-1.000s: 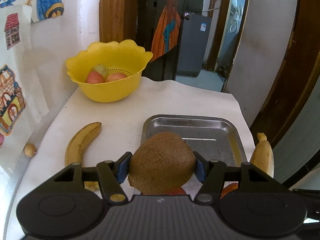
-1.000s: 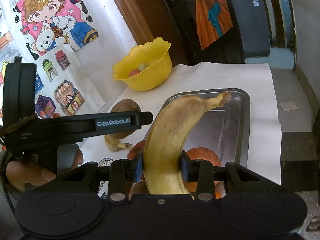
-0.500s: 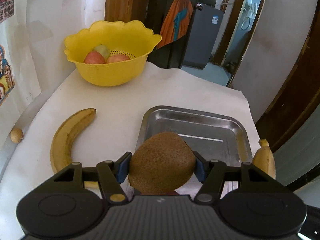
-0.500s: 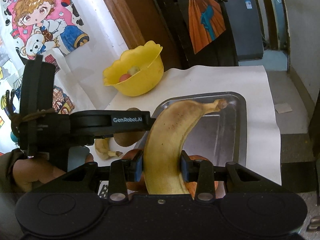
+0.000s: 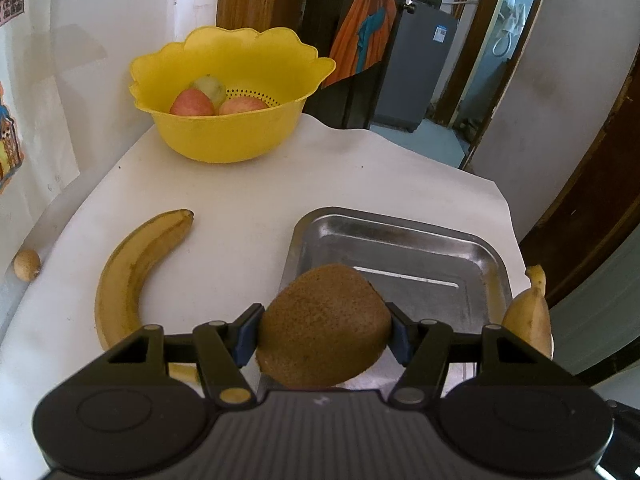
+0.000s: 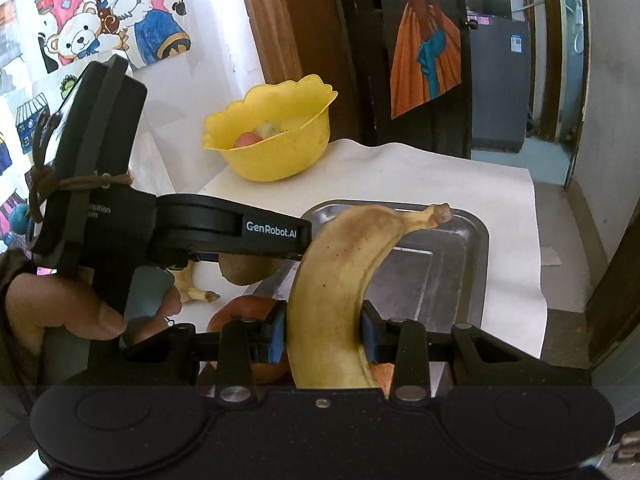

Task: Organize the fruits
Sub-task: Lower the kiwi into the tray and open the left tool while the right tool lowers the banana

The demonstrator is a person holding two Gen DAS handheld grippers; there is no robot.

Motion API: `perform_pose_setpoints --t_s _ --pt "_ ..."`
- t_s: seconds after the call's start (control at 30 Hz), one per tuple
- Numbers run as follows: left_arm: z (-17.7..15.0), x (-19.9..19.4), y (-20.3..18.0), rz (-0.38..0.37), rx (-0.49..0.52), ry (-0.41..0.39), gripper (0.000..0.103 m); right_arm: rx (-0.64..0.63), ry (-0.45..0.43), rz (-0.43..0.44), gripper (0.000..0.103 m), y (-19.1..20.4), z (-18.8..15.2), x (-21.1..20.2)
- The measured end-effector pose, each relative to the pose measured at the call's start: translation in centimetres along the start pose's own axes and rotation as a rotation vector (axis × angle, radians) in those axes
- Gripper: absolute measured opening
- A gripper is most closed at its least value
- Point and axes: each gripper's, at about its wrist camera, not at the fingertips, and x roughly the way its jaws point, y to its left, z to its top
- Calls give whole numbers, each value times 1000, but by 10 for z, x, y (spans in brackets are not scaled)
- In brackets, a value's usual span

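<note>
A desk (image 5: pixel 248 200) covered by a white sheet is seen against a white wall. A dark wooden door frame and an open doorway stand behind it, with a grey appliance (image 5: pixel 416 68) and a bluish floor seen through the doorway. An orange and teal picture (image 6: pixel 426 40) hangs on the dark door. Cartoon posters (image 6: pixel 108 12) of a child and a white bear are fixed to the wall.

A scalloped yellow plastic colander bowl (image 5: pixel 228 136) is set at the far end of the desk, with two reddish apples (image 5: pixel 192 105) and a greenish fruit in it. A shallow rectangular steel tray (image 5: pixel 400 252) lies nearer, and its visible part is bare. A loose yellow banana (image 5: pixel 132 272) lies on the sheet to the left of the tray, and a small round brown fruit (image 5: pixel 26 265) sits at the desk's left edge.

The left tool (image 5: pixel 324 330) is closed on a fuzzy brown kiwi (image 5: pixel 326 326), held above the tray's near left corner. The right tool (image 6: pixel 324 330) is clamped on a speckled yellow banana (image 6: pixel 344 280), held upright over the tray's near end with the stem pointing away. An orange-red fruit (image 6: pixel 244 312) is partly hidden behind its fingers.

"GenRobot.AI" (image 6: pixel 271 229) is printed in white on the left tool's arm, which is gripped by a hand (image 6: pixel 68 312). The smaller print beside it cannot be read in full.
</note>
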Motion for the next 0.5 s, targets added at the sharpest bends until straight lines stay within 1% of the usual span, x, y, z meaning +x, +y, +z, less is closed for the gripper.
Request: perform_pose_setpoints --t_s 0.1,0.27,0.4,0.5 --pt "0 2 0 -4 6 5 67 19 -16 -8 39 2 -4 -3" --pt "-3 5 -2 -16 25 24 67 68 -34 1 39 5 -13 -12" --pt "-5 6 -5 -25 54 16 67 62 -49 -4 40 10 -20 -17" --pt "-5 7 -6 -28 55 16 67 42 -57 -23 40 14 -20 -17"
